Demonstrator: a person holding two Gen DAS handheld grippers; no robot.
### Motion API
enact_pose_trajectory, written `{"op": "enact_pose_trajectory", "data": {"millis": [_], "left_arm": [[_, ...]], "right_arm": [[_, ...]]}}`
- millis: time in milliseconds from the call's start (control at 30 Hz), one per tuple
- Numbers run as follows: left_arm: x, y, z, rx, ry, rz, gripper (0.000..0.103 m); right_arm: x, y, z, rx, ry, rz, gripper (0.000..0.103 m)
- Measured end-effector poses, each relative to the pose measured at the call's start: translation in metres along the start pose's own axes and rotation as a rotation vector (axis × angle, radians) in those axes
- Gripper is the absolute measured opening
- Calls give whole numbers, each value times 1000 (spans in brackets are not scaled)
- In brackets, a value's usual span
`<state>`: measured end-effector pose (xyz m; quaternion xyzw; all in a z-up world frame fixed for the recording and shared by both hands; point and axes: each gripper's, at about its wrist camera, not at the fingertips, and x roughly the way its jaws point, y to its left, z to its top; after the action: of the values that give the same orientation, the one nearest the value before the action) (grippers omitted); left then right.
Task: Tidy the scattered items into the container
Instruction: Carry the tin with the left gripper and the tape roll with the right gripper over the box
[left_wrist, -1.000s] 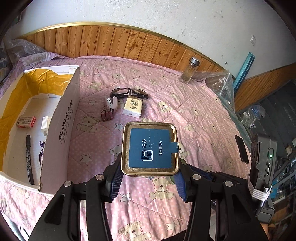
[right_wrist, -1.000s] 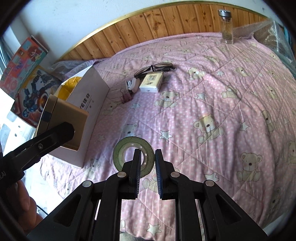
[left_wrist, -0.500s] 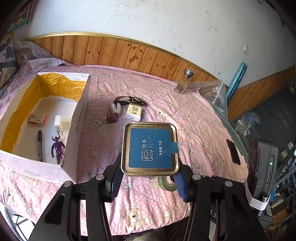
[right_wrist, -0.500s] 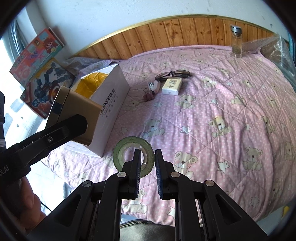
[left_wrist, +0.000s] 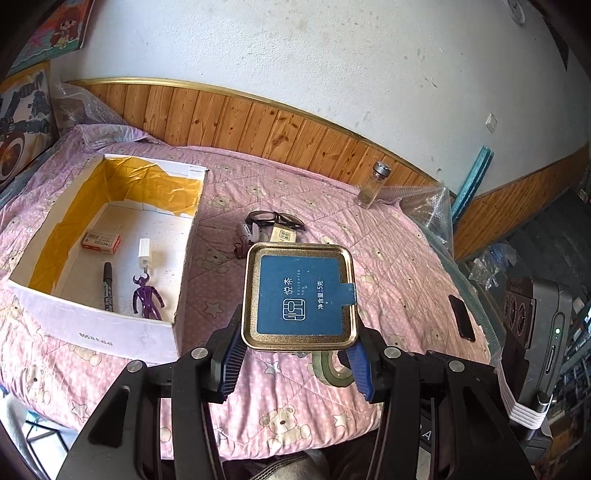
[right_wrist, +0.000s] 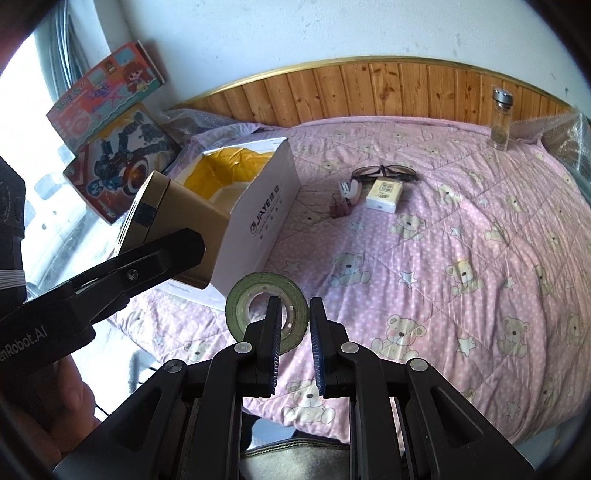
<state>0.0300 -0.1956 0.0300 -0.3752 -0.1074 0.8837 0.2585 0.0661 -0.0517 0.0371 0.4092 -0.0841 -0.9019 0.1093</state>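
Since rising, the left hand-held gripper (left_wrist: 297, 354) holds the tin (left_wrist: 299, 295) higher beside the box (left_wrist: 184, 258).

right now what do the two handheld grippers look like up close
Both the left gripper and right gripper are matte black plastic with silver screws and ridged blue finger pads. The left one's side carries white lettering ending "enRobot.AI", seen from the right wrist.

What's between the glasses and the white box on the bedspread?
In the right wrist view, a small white clip-like item and a dark binder clip lie between the glasses and the white box; otherwise bare bedspread.
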Motion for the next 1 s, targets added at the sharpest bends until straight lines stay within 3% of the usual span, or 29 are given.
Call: {"op": "enact_pose_trajectory", "data": {"millis": [533,1000], "left_arm": [[-30,46,5,-94,-53,22,51],[-50,104,18,-198,-102,94,51]], "right_arm": [[13,56,21,-108,5,50,16],[39,97,47,-178,19,111,16]]}}
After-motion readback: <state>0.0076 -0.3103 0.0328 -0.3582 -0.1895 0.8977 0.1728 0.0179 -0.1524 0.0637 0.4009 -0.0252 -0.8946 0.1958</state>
